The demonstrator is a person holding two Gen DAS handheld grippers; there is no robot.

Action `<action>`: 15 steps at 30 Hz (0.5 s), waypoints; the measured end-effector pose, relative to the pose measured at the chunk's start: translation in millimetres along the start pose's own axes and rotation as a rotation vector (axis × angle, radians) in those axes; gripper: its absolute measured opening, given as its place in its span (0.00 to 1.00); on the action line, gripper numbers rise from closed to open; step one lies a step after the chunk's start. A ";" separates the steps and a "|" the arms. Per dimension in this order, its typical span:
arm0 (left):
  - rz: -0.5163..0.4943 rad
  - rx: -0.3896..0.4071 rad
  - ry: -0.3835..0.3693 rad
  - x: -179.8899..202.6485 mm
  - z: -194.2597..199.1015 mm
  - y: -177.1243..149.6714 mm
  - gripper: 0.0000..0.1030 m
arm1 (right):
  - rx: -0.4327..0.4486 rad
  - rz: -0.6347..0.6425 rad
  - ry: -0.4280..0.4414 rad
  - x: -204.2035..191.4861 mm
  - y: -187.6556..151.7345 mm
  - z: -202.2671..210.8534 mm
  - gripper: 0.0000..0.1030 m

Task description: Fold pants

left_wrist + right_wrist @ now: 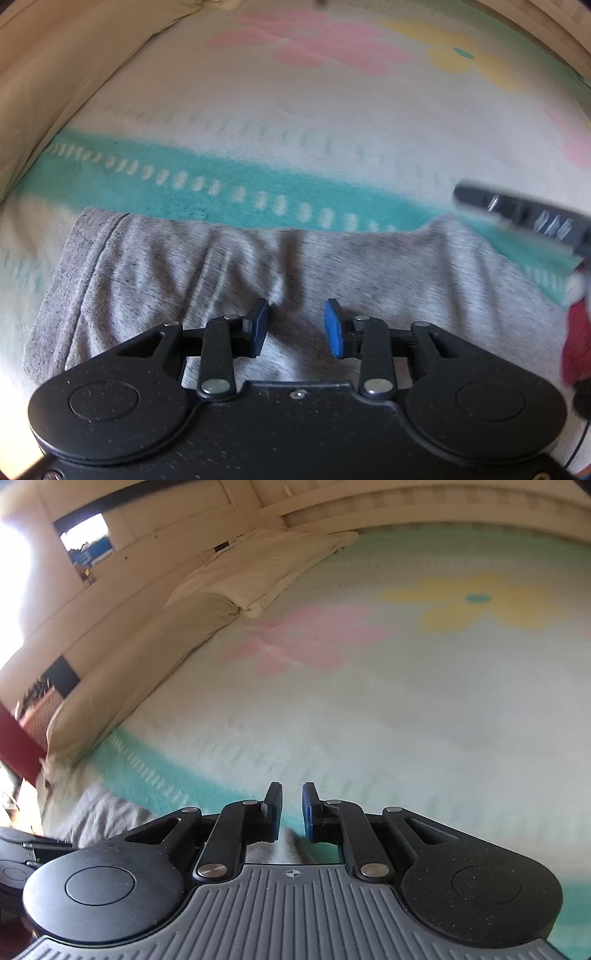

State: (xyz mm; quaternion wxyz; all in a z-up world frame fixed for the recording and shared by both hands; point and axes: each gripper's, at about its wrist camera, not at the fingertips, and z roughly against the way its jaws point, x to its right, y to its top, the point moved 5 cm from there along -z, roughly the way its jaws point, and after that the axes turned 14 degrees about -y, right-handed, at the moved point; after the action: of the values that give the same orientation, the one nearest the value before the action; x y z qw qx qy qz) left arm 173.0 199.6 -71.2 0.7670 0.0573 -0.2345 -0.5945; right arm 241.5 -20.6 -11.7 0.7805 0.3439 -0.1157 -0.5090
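Grey pants (332, 258) lie spread across a flowered blanket (332, 147). My left gripper (297, 309) hangs just over their middle, its blue pads well apart and only flat cloth showing between them. At the far right edge of the pants a blurred dark finger (517, 216) of my right gripper reaches in. In the right wrist view my right gripper (291, 792) shows a narrow gap between its pads. Blanket shows through the gap at the tips and a peak of grey pants (290, 843) shows low down. No pinch is visible.
Beige pillows (55, 92) line the left edge of the bed, seen again as pillows (147, 646) along the wall. A red sleeve (576, 343) shows at the right. The left gripper's black body (18, 860) sits at the lower left of the right wrist view.
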 end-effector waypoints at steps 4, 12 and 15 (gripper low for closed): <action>-0.082 -0.001 -0.087 27.9 6.1 -16.2 0.40 | -0.091 0.052 0.001 11.0 -27.2 21.6 0.11; -0.211 -0.093 -0.131 61.2 -6.9 -59.0 0.41 | -0.135 0.111 -0.216 30.9 -69.7 2.1 0.11; -0.256 -0.108 -0.099 61.0 -11.6 -66.4 0.43 | -0.115 0.066 -0.307 50.2 -64.3 6.0 0.11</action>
State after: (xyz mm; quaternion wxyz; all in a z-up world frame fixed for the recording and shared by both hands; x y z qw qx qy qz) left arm 130.3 121.1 -88.0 0.6745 0.0161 -0.2307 -0.7011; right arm 215.2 -82.9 -58.0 0.7884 0.2130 -0.2157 -0.5354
